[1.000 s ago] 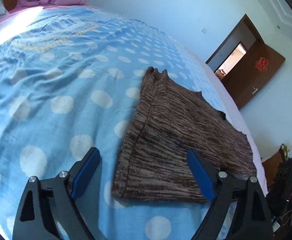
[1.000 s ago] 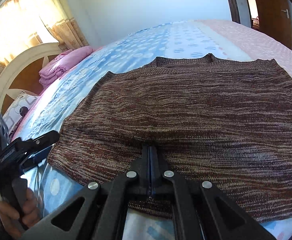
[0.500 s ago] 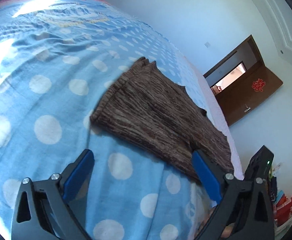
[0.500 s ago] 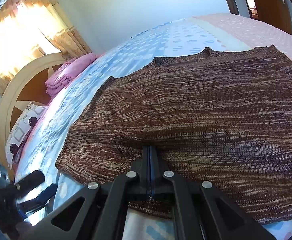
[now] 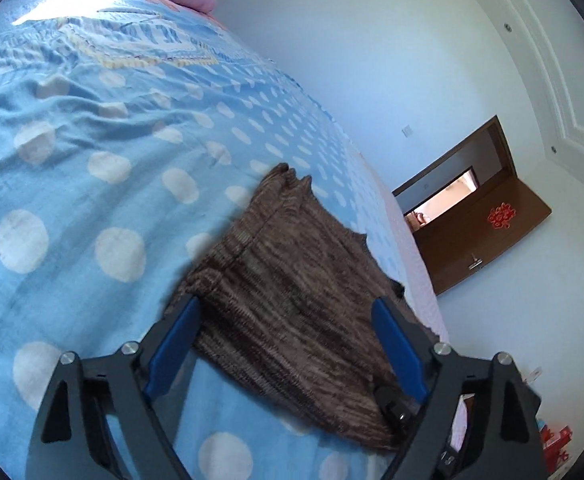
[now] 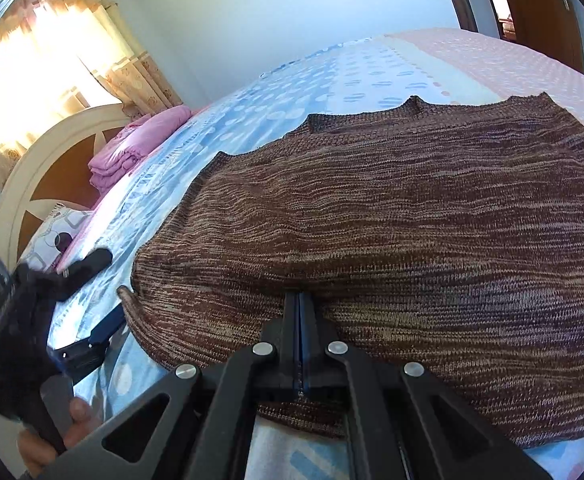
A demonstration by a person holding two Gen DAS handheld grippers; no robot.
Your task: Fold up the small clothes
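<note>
The right gripper (image 6: 299, 300) was clamped on the near hem of the brown knit sweater (image 6: 392, 240) — spread flat on the polka-dot blanket (image 5: 72, 200). The left gripper (image 5: 286, 320) stood spread wide at the sweater's corner — its fingers (image 5: 174, 346) gripping nothing.

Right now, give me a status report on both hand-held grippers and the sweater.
Right hand-held gripper shut on brown sweater near hem. Left hand-held gripper open at sweater's corner, nothing gripped. Sweater flat on polka-dot bedspread. Nothing in the way.
</note>
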